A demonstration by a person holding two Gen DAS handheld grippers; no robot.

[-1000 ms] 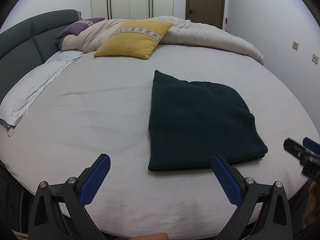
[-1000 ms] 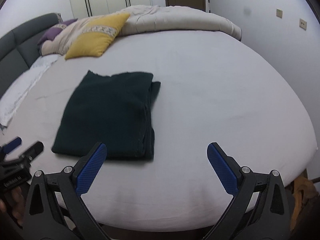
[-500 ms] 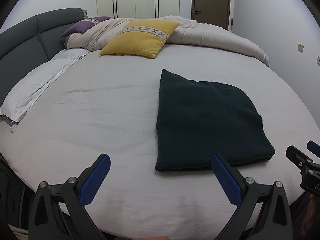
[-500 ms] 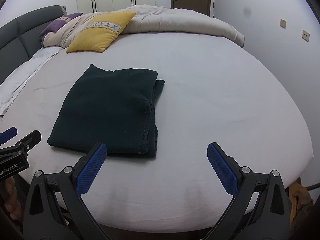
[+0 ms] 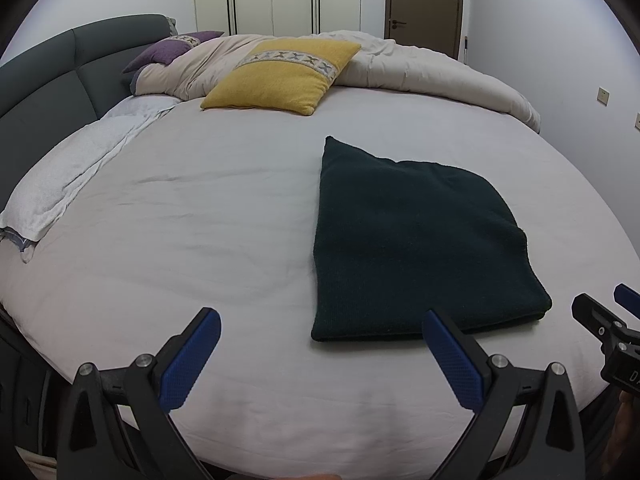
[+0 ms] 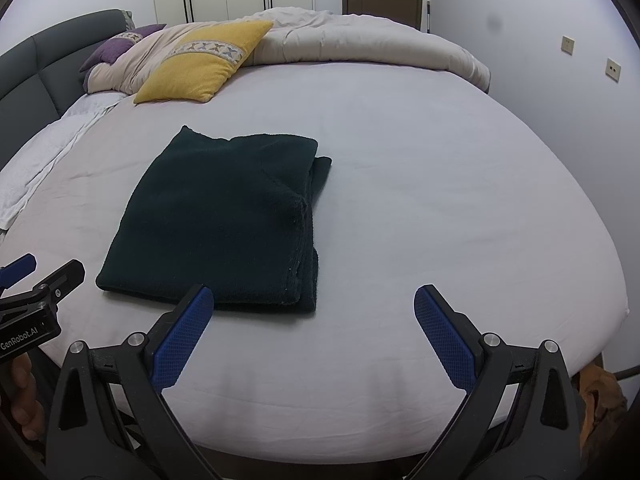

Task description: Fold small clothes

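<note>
Lying folded into a thick dark-green rectangle, the garment [image 5: 416, 240] rests flat on the pale bed sheet [image 5: 208, 216], right of centre in the left wrist view and left of centre in the right wrist view, released by both tools.

Both grippers have drawn back toward the near edge of the bed over the past second, so the cloth now sits farther up each frame; the left gripper [image 5: 320, 354] and the right gripper [image 6: 314, 330] hang spread wide with nothing between their blue pads, clear of the fabric. Stacked layers show along the garment's right edge in the right wrist view, suggesting the fold is finished. A yellow cushion [image 6: 204, 66] and a rumpled duvet [image 6: 360, 40] lie at the top of frame.
</note>
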